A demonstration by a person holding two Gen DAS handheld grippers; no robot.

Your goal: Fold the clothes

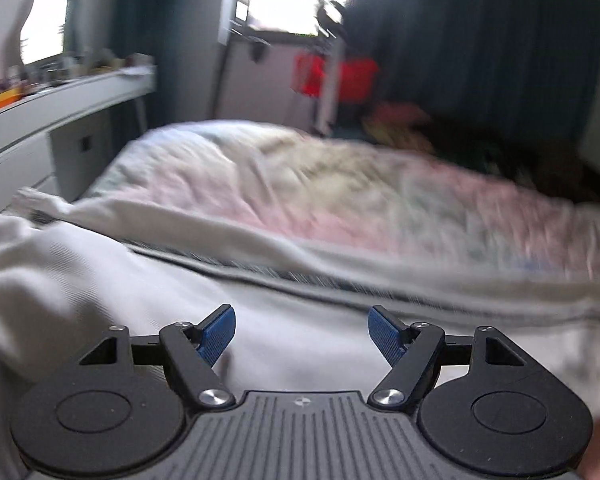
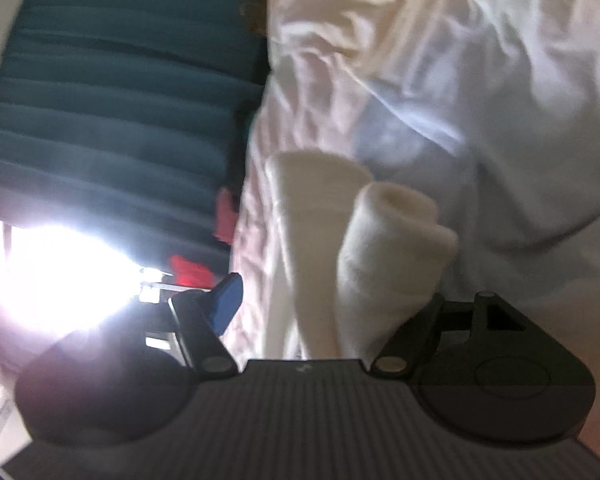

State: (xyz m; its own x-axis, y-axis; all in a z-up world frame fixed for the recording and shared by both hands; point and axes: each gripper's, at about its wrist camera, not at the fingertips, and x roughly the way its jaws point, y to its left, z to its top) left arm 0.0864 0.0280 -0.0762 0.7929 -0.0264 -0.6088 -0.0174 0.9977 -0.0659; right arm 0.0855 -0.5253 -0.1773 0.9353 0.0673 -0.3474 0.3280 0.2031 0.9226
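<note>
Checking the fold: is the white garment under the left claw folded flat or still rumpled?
Rumpled. The white garment lies bunched in loose creases on the bed, with no neat fold edges; blur hides finer detail.

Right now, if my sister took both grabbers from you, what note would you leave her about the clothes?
Left gripper: open and empty, over a white garment lying on the bed.
Right gripper: open. Rolled white cloth sits between its fingers. The visible blue pad is clear of it; the other pad is hidden behind it.
Done: no finished fold in view.
Left: probably grip the garment and fold it. Both views are blurred, so look first.
</note>
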